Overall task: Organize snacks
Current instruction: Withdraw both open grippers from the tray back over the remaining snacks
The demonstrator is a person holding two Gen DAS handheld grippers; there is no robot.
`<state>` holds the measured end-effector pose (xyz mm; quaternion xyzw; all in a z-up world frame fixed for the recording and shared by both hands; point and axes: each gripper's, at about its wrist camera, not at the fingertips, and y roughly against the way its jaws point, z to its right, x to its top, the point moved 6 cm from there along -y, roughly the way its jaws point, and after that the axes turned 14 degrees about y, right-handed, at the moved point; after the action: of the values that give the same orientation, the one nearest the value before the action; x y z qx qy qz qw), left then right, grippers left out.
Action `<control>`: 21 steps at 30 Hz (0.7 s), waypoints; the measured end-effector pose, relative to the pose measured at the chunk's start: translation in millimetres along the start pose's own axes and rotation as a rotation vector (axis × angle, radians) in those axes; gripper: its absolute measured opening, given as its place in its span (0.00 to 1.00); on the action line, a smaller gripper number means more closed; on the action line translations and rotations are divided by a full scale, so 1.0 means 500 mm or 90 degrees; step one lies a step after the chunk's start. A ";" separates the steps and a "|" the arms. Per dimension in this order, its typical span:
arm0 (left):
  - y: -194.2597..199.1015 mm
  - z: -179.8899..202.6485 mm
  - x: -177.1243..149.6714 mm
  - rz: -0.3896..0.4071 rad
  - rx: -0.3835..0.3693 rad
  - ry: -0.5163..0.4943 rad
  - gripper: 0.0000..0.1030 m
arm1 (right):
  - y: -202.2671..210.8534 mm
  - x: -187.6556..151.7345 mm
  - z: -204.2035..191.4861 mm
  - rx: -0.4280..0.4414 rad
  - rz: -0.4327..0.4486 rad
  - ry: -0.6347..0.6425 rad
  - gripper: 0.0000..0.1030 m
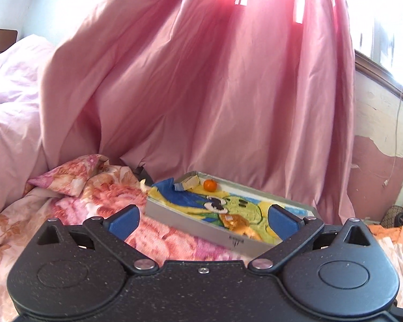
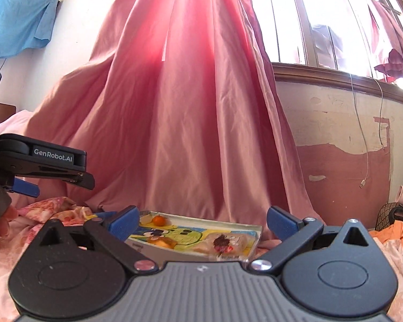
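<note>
— Left gripper (image 1: 202,218) first: what do its jaws hold?
— Nothing, they stand wide apart. Beyond them the tray (image 1: 196,224) lies on the flowered bedding (image 1: 99,201); its long axis runs from near right to far left, with a small orange (image 1: 210,185) at the far end.
— Right gripper (image 2: 201,221)?
— Wide open too, empty. The tray (image 2: 252,241) lies just ahead, long side across the view.

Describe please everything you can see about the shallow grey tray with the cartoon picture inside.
The shallow grey rectangular tray looks like metal, with low walls and a colourful cartoon drawing in yellow, green and blue on its floor. It lies flat on the pink floral bedcover, before the pink curtain. Inside are a small orange fruit, a pale wrapped piece, an orange-brown snack and a clear wrapped snack. No gripper touches it.
</note>
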<state>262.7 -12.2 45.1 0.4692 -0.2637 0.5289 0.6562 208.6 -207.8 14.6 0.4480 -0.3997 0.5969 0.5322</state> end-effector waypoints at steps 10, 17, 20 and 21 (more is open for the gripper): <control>0.108 -0.062 -0.069 -0.027 -0.001 -0.057 0.98 | 0.121 -0.031 -0.039 0.004 -0.050 -0.022 1.00; 0.147 -0.106 -0.131 -0.091 0.020 -0.103 0.98 | 0.170 -0.068 -0.063 0.036 -0.128 -0.024 1.00; 0.149 -0.127 -0.156 -0.126 0.038 -0.111 0.98 | 0.176 -0.082 -0.071 0.048 -0.163 -0.022 1.00; 0.149 -0.132 -0.161 -0.136 0.044 -0.112 0.98 | 0.177 -0.087 -0.074 0.051 -0.175 -0.021 1.00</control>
<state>158.5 11.0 -25.4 0.5614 -0.2503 0.4216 0.6667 118.2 -194.4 -37.6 0.5290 -0.3189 0.5267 0.5839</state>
